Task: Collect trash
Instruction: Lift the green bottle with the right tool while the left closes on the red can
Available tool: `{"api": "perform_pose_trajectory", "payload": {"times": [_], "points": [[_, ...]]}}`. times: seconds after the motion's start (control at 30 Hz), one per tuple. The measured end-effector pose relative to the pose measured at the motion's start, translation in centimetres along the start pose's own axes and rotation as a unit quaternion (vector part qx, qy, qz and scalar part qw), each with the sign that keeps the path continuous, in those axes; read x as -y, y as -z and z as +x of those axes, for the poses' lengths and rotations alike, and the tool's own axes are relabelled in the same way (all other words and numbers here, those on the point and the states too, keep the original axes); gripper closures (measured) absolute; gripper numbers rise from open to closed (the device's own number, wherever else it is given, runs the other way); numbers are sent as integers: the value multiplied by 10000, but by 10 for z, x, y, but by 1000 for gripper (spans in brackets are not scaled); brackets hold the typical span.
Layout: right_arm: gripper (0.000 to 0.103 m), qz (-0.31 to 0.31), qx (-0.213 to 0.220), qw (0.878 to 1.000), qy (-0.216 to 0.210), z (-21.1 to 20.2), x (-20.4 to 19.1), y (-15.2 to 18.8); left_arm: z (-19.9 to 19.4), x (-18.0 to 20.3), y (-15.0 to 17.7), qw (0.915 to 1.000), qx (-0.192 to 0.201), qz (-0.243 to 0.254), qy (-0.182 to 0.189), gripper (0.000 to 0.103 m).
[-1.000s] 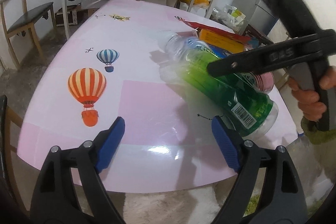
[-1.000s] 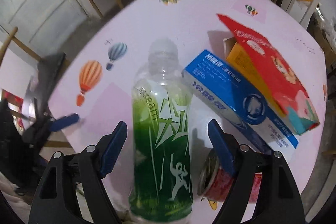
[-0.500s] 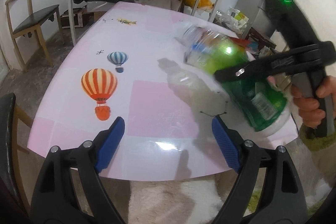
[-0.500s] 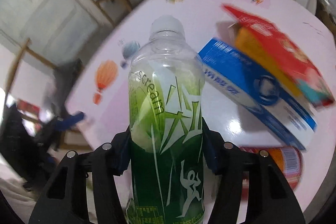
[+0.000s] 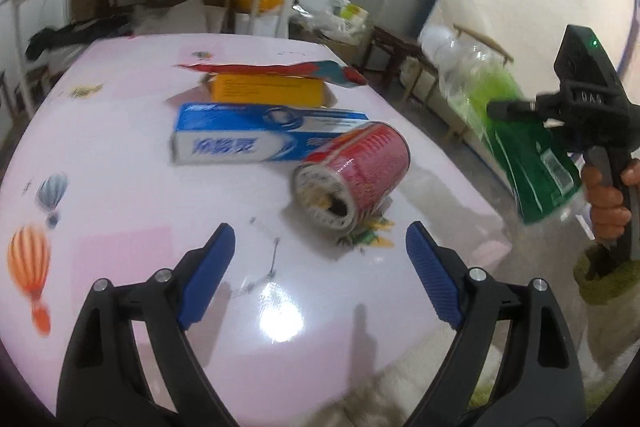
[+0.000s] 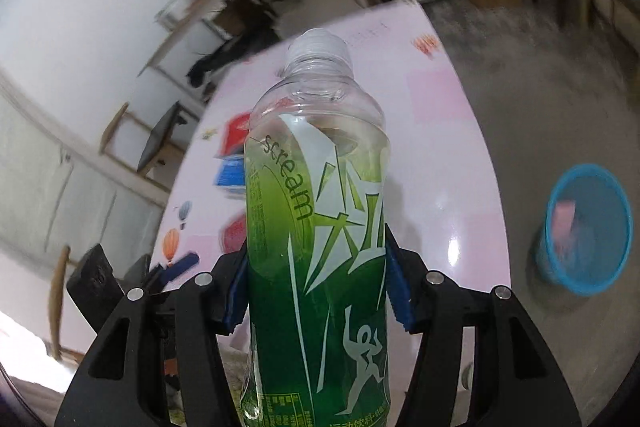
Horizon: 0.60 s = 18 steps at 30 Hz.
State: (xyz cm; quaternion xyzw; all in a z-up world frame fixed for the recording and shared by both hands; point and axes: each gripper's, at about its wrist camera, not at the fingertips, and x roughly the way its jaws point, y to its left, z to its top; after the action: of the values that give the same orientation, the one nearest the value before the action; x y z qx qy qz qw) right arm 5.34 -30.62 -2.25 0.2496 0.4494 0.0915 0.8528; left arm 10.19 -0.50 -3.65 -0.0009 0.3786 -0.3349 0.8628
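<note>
Your right claw (image 6: 316,291) pinches the green-labelled bottle (image 6: 316,227) around its lower body, both blue pads (image 6: 396,291) pressed against the label; those jaws have just been closing onto it. In the right wrist view the bottle fills the middle of the frame, its clear neck and pale cap pointing toward the upper centre, with the pink desk (image 6: 440,155) behind it. At the right edge of that frame a blue bin (image 6: 584,231) stands on the grey floor, well apart from the bottle, with something pink inside that is too blurred to name.

In the left wrist view the same bottle (image 5: 516,131) hangs at the right side of the frame, off past the desk's edge, clamped in the right claw (image 5: 520,119) that your hand (image 5: 608,199) grips by the handle.

Your left claw (image 5: 320,267) is spread wide at the bottom of its frame, nothing between the blue pads (image 5: 208,271), hovering over the near part of the desk (image 5: 120,155). Just beyond it, in the centre of the frame, a red can (image 5: 356,175) lies on its side with its opened end toward the camera. Behind the can and touching it lies a blue and white carton (image 5: 256,135), and behind that an orange box (image 5: 268,89) under a red flap (image 5: 280,71). Balloon prints (image 5: 28,267) mark the desk at the lower left.
</note>
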Motion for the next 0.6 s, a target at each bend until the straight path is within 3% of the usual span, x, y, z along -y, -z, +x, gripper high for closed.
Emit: {"api": "perform_pose_trajectory", "payload": {"times": [0.17,0.27,0.4,0.5,0.6], "points": [[47,328,-219,9991,-146,23,25,-3,30,0,-19,9999,-90,59,-27,20],[47,375,-287,9986,-227,36,27,-6,40,-3,-25,9997,-145,-95,194,20],[48,469,-327,9980,-280,44,34,-6,52,3,-29,9981,-282,-196,503,25],[47,555,-356,9974,-280,47,40,-2,57,6,-31,9973,-340,-245,610,35],[47,618,-398,9969,-268,49,44,4,58,6,-31,9964,-339,-378,676,35]]}}
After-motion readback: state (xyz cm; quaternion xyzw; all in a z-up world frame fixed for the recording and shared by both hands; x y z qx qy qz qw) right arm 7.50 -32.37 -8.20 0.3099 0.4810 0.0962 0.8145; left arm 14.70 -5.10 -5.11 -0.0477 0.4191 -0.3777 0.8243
